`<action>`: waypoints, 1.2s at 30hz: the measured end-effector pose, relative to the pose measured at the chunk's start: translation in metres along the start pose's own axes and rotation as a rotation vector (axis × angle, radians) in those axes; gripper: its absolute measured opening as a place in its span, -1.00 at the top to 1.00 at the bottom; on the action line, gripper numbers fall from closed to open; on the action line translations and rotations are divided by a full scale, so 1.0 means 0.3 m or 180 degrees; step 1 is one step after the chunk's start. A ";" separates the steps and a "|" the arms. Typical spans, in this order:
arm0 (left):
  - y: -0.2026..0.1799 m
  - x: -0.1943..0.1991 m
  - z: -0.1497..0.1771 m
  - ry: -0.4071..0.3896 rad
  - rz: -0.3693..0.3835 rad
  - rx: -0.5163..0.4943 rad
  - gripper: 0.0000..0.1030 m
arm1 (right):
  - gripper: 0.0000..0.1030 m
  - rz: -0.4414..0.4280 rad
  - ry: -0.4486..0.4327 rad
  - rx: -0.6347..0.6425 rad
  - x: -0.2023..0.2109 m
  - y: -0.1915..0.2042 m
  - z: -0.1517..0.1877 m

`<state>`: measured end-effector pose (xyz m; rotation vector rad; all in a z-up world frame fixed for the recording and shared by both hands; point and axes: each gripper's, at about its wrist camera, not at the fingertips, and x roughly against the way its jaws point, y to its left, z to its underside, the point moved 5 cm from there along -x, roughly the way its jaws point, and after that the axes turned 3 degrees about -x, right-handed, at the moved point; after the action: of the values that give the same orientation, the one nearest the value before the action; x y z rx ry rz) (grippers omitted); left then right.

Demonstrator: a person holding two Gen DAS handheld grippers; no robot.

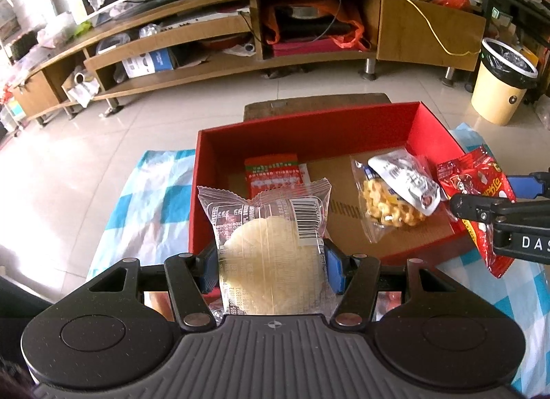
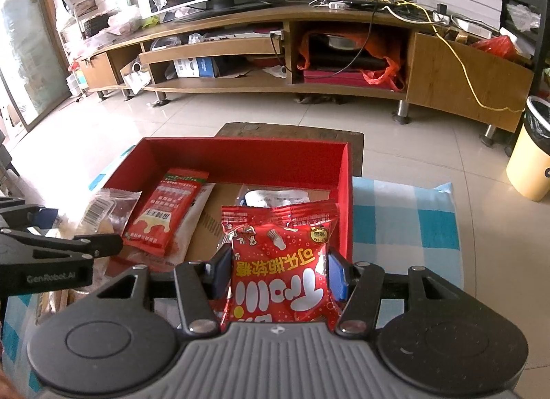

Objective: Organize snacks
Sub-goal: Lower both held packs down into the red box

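My left gripper (image 1: 271,261) is shut on a clear-wrapped pale round pastry (image 1: 268,251), held at the near left edge of the red box (image 1: 309,131). My right gripper (image 2: 278,275) is shut on a red candy packet (image 2: 282,261), held over the box's near right corner; the same red candy packet (image 1: 481,199) shows at the right of the left wrist view. Inside the box lie a red-and-green flat packet (image 1: 271,172) and a clear bag of yellow crispy snacks (image 1: 395,199). The pastry (image 2: 99,217) and the red box (image 2: 247,158) also show in the right wrist view.
The box rests on a blue-and-white checked cloth (image 2: 405,223), with a dark wooden stool (image 1: 316,103) behind it. A long wooden TV cabinet (image 1: 309,21) crosses the background over the tiled floor (image 1: 103,137). A cream waste bin (image 1: 498,82) stands at the right.
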<state>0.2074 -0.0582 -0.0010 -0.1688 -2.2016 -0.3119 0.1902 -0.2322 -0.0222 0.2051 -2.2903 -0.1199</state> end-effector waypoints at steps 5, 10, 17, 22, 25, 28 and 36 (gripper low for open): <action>0.009 -0.021 -0.031 -0.0022 -0.0012 0.0021 -0.27 | -0.01 0.0006 0.0004 -0.0029 -0.026 -0.008 -0.019; 0.025 -0.047 -0.057 -0.0019 -0.0045 0.0063 -0.27 | -0.01 0.0016 0.0004 -0.0035 -0.055 -0.012 -0.036; 0.042 -0.092 -0.072 0.0036 -0.0067 0.0118 -0.27 | -0.01 0.0041 -0.0007 -0.0054 -0.094 -0.017 -0.056; 0.043 -0.104 -0.085 0.0018 -0.0094 0.0122 -0.27 | -0.01 0.0054 0.0005 -0.0052 -0.120 -0.017 -0.061; 0.049 -0.116 -0.094 0.0013 -0.0101 0.0142 -0.27 | -0.01 0.0056 0.0008 -0.0027 -0.131 -0.010 -0.064; 0.052 -0.134 -0.095 0.0039 -0.0114 0.0144 -0.27 | -0.01 0.0066 0.0019 -0.0016 -0.143 -0.009 -0.064; 0.039 -0.184 -0.077 0.0150 -0.0122 0.0098 -0.27 | -0.01 0.0084 0.0083 0.0011 -0.184 -0.002 -0.063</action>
<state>0.2610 -0.0539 -0.0296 -0.1015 -2.1637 -0.3004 0.2406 -0.2229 -0.0501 0.1773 -2.2665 -0.0992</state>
